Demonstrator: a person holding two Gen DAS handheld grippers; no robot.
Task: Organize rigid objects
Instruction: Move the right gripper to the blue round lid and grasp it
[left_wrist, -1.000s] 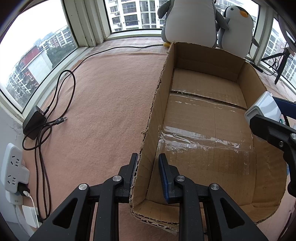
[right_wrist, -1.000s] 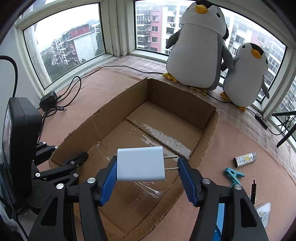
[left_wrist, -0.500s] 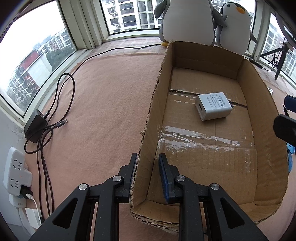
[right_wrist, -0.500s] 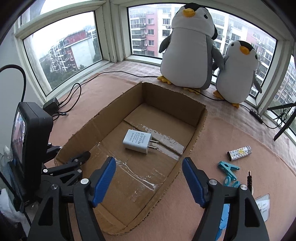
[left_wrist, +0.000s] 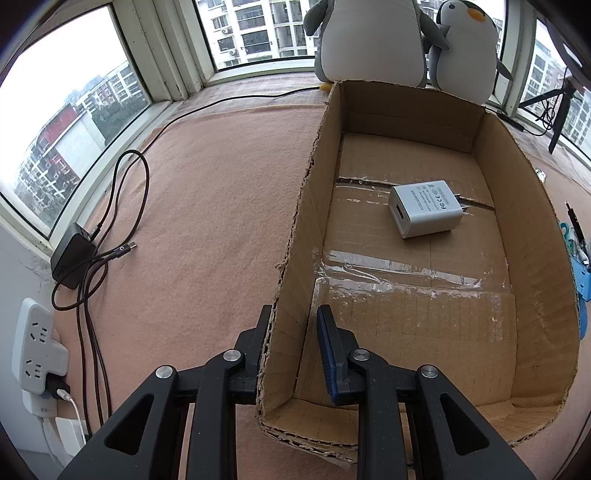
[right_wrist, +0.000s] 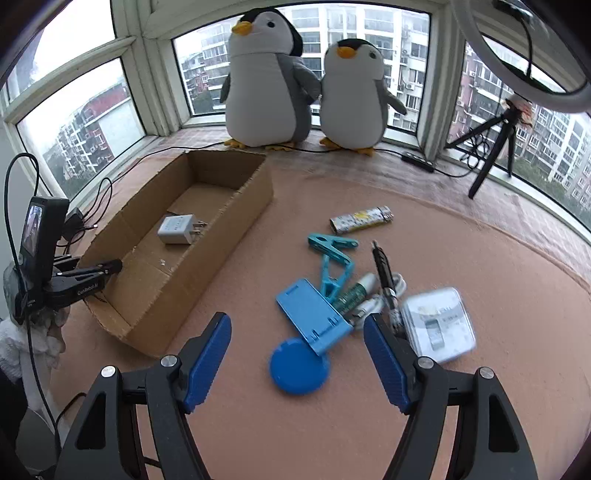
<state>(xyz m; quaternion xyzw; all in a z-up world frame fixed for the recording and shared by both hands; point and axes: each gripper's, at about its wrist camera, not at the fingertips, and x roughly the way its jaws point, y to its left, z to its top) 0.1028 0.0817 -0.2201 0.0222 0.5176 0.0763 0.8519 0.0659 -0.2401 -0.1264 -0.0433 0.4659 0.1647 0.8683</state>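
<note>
An open cardboard box lies on the pinkish mat, and a white USB charger rests on its floor. My left gripper is shut on the box's near left wall, one finger outside and one inside. In the right wrist view the box is at the left with the charger in it. My right gripper stands open and empty over a loose pile: a blue phone stand, a blue disc, teal clips, a green tube, a lighter and a clear case.
Two plush penguins stand at the window behind the box. A black tripod stands at the far right. Left of the box lie a black adapter with looped cables and a white power strip at the wall.
The right gripper opened and dropped the white charger into the box, then swung right to hang over the pile. The left gripper kept its hold on the box wall.
</note>
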